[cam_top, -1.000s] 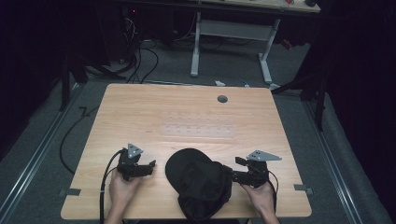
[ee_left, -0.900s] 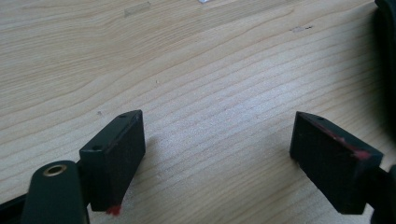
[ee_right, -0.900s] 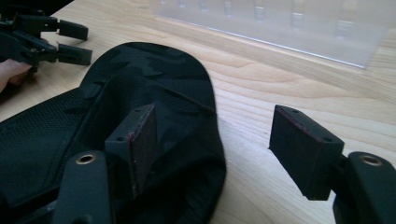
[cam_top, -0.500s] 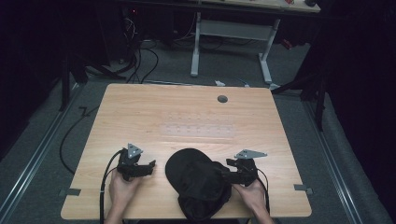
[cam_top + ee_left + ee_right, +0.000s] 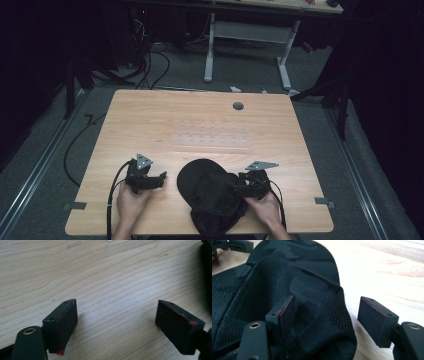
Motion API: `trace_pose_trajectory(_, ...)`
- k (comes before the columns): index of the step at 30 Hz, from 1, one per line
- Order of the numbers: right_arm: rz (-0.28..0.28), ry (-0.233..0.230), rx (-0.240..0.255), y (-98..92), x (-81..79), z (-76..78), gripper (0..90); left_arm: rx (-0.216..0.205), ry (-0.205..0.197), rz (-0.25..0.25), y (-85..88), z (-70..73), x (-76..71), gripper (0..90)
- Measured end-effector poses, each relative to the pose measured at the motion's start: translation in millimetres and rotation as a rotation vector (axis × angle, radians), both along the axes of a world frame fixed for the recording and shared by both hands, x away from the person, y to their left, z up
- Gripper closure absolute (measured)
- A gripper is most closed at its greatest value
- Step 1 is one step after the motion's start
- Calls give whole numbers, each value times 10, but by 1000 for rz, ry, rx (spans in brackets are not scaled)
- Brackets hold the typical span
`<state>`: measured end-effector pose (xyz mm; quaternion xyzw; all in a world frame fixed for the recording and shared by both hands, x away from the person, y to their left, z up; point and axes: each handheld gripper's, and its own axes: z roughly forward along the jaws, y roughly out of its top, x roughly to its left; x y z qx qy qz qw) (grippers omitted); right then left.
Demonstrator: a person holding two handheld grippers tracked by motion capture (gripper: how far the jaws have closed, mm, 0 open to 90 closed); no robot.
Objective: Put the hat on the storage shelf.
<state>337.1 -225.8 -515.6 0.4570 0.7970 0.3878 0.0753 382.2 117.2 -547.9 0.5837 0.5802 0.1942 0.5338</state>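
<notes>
Two hand-held grippers, right [image 5: 325, 315] straddling black cap [image 5: 287, 277] edge, left [image 5: 116, 315] over bare table [image 5: 112, 277]

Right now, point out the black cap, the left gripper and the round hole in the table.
black cap [image 5: 207, 187], high view, top of its crown.
left gripper [image 5: 161, 177], high view, between its fingertips.
round hole [image 5: 238, 106], high view, its centre.

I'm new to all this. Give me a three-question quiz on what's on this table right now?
1. True or false: the left tool is clamped on the black cap.
2. Which tool has cap fabric between its jaws: A left, B right?
3. Fill in: the cap lies on a ___ table.

Key:
1. False; its jaws are apart over bare wood.
2. B, the right tool, jaws open.
3. Wooden.
</notes>
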Motion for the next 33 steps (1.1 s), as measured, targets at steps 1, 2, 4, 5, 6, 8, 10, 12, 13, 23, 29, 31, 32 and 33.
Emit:
trace_pose_trajectory(1, 6, 5, 0, 2, 5, -14, 305, 0, 0, 0, 0, 0, 0, 184)
trace_pose_trajectory(2, 4, 16, 2, 9, 6, -24, 311, 0, 0, 0, 0, 0, 0, 184)
trace_pose_trajectory(4, 18, 24, 4, 8, 18, -57, 339, -2, -1, 2, -1, 0, 0, 184)
trace_pose_trajectory(5, 22, 30, 4, 10, 21, -69, 356, -1, -1, 2, -1, 0, 0, 184)
trace_pose_trajectory(6, 30, 27, 0, 15, 22, -81, 382, -2, -1, 2, -2, 0, 0, 184)
trace_pose_trajectory(8, 43, 13, -18, 39, 10, -80, 417, -1, -1, 2, -1, 0, 0, 184)
trace_pose_trajectory(10, 51, 7, -35, 49, 5, -76, 455, -1, -1, 2, -2, 0, 0, 183)
trace_pose_trajectory(12, 54, 1, -47, 51, -1, -74, 499, 0, -1, 2, -2, 0, -1, 183)
trace_pose_trajectory(13, 56, -9, -61, 54, -7, -72, 519, 1, 0, 1, -1, -1, -1, 183)
trace_pose_trajectory(23, 75, -65, -131, 52, -33, -76, 700, 1, 0, 1, -1, 0, -1, 183)
trace_pose_trajectory(29, 82, -71, -116, 28, -27, -90, 734, 0, 0, 2, -2, 0, -1, 184)
trace_pose_trajectory(31, 79, -69, -103, 19, -26, -95, 744, 0, -1, 2, -2, 0, -1, 184)
trace_pose_trajectory(32, 79, -68, -95, 13, -25, -99, 750, -1, -1, 3, -3, 0, -1, 184)
trace_pose_trajectory(33, 79, -66, -91, 9, -26, -100, 755, 0, 0, 2, -2, 0, -1, 184)
